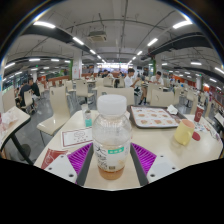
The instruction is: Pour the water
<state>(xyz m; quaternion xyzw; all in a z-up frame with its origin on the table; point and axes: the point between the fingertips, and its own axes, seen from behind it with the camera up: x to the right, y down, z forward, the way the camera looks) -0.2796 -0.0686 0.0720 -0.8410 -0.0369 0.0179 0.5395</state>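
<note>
A clear plastic bottle (111, 140) with a white cap and a green-and-white label stands upright between my fingers. A little amber liquid lies at its bottom. My gripper (112, 160) is shut on the bottle, with the purple pads (80, 157) pressing on both its sides. Whether its base rests on the pale table (165, 150) or hangs just above it I cannot tell. A clear cup (185, 131) with yellowish drink stands on the table, beyond the fingers to the right.
A patterned tray (153, 117) lies beyond the bottle to the right. A white card (77, 137) lies to the left, with a small bottle (88, 118) behind it. Chairs, tables and seated people fill the hall beyond.
</note>
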